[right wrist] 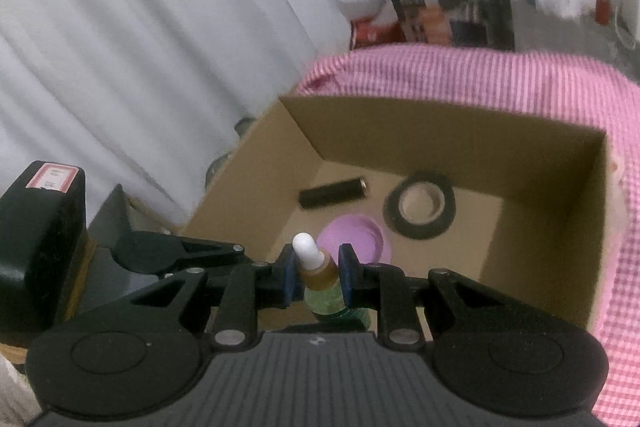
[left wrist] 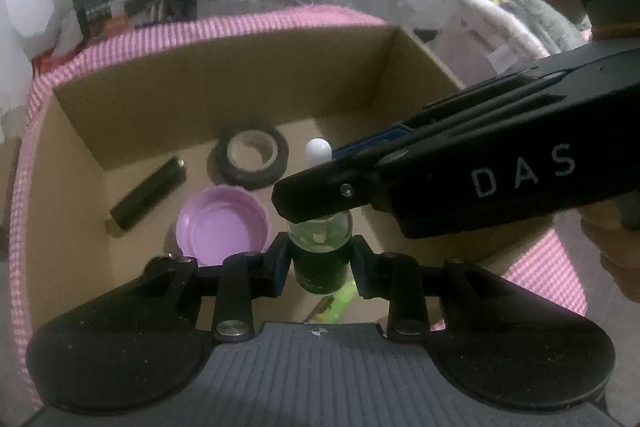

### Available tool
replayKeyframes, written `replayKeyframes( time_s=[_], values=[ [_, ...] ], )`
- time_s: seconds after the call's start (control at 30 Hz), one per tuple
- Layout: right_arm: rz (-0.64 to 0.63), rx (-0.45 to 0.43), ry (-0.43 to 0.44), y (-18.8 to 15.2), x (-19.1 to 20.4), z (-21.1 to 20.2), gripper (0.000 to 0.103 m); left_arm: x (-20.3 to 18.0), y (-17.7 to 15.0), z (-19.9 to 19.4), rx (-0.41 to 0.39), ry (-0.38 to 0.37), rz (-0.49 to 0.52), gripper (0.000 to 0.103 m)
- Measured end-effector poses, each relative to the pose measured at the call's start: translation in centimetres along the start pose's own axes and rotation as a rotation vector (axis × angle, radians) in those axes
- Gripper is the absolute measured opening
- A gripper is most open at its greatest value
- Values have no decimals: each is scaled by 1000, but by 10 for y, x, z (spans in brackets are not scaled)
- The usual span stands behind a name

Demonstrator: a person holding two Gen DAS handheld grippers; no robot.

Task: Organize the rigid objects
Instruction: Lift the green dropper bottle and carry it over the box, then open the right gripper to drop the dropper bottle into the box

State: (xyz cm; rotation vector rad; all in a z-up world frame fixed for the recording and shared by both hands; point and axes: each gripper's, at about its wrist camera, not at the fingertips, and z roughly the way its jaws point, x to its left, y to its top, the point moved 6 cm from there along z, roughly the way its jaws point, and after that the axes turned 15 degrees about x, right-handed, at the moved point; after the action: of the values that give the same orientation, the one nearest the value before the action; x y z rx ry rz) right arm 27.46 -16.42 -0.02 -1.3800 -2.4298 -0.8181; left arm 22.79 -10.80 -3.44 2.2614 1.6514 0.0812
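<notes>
Dropper bottle (right wrist: 320,287) is pinched by both at once: left gripper (left wrist: 320,263) squeezes the body, right gripper (right wrist: 318,277) clamps the neck, right over the cardboard box (right wrist: 440,123). Just past the fingertips inside sit a purple lid (left wrist: 222,223), tape roll (left wrist: 253,157) and black cylinder (left wrist: 148,193).

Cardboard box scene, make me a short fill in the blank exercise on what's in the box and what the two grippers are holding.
1. Both grippers are clamped on one dropper bottle, whose bulb is coloured ____.
2. The round lid lying open side up in the cardboard box is coloured ____.
3. The ring at the back of the box is a roll of black ____.
4. The cloth under the box is checked white and ____.

Missing words: white; purple; tape; pink
</notes>
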Motion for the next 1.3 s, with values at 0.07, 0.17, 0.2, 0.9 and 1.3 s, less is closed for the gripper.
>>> replayKeyframes(
  time_s=[0.07,0.17,0.2,0.9,1.3],
  values=[
    [1,21,-1,-1,-4,9,24,3,0,6,19,-1,-11,31],
    [-1,40,-7,-1,-4,17,24,5,-1,11,40,0,-22,31],
    [-2,45,-8,-2,-3,18,24,6,-1,12,44,-1,-25,31],
    [-3,64,-66,-7,-2,18,55,-3,-2,-4,10,-8,6,51],
    [71,-173,-16,-47,10,-76,59,-21,-35,-76,-166,38,76,70]
  ],
)
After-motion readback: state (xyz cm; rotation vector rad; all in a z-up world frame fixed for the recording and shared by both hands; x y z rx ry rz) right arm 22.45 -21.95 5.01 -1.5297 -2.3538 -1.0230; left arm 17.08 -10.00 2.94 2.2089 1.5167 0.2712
